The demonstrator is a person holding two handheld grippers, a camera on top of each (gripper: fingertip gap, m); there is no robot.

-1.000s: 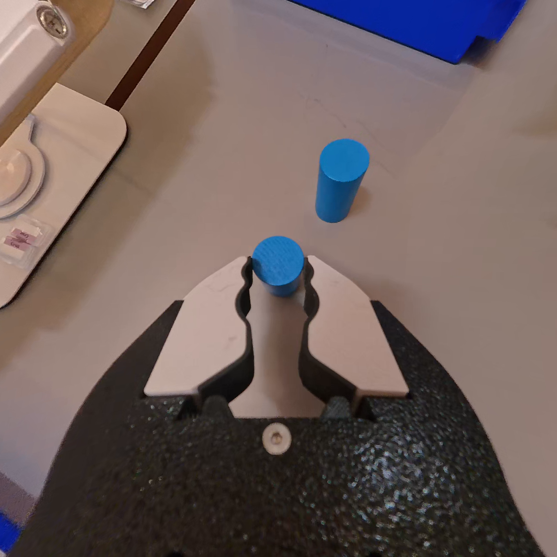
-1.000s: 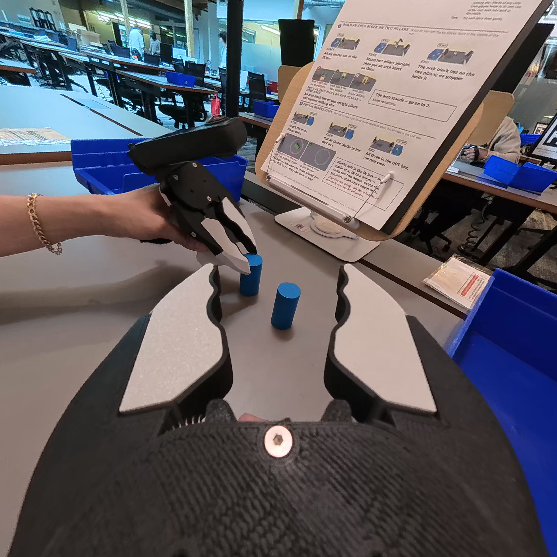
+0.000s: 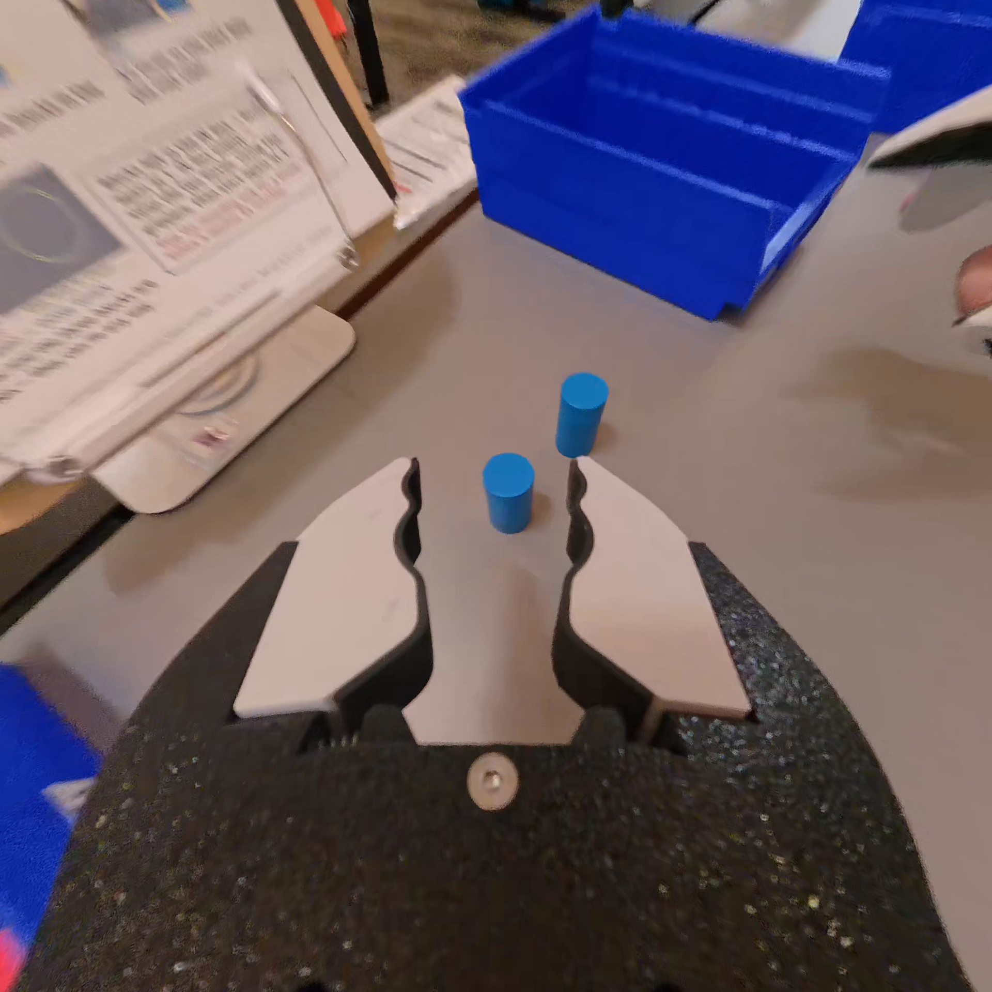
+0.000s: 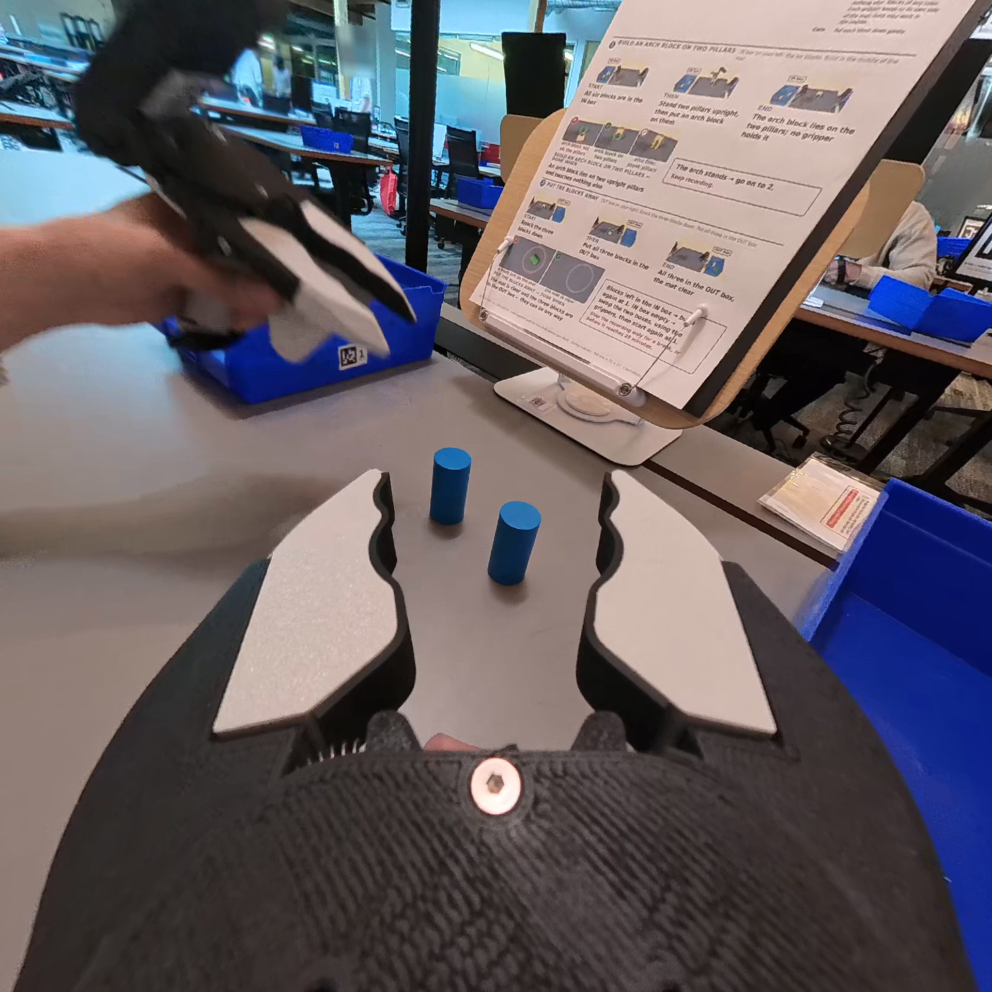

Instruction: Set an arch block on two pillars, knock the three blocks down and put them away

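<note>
**Two blue cylinders upright on the grey worktop, both hand-held grippers spread and empty**

Left wrist view: the left hand-held gripper (image 3: 493, 472) has its two fingers apart and clamps nothing. Its fingers are flat, pale grey plates with wavy black inner edges, set in a black, grainy body. A short blue cylinder (image 3: 508, 500) stands on end on the smooth grey worktop (image 3: 778, 483), its long axis vertical and its round flat top facing up; it appears between the fingertips without touching either. A second blue cylinder (image 3: 581, 415), also upright, stands just beyond it, near the tip of the right-hand finger. To the left a slanted document stand (image 3: 177, 225) with a printed sheet rests on a white base. Farther back sits a blue plastic bin (image 3: 644, 177) with straight walls. This view is somewhat blurred.

Right wrist view: the right hand-held gripper (image 4: 493, 483) is likewise spread wide and holds nothing. Both cylinders stand upright between its fingertips in the picture, apart from each other: the nearer one (image 4: 512, 542) leans slightly in the wide-angle view, the farther one (image 4: 450, 486) sits towards the left finger. The left hand-held gripper (image 4: 343, 300), blurred, hangs in the air at upper left, well above the worktop (image 4: 134, 456), in front of another blue bin (image 4: 279, 370). The document stand (image 4: 714, 225) rises at the right, and a third blue bin (image 4: 923, 617) lies at the right edge.
</note>
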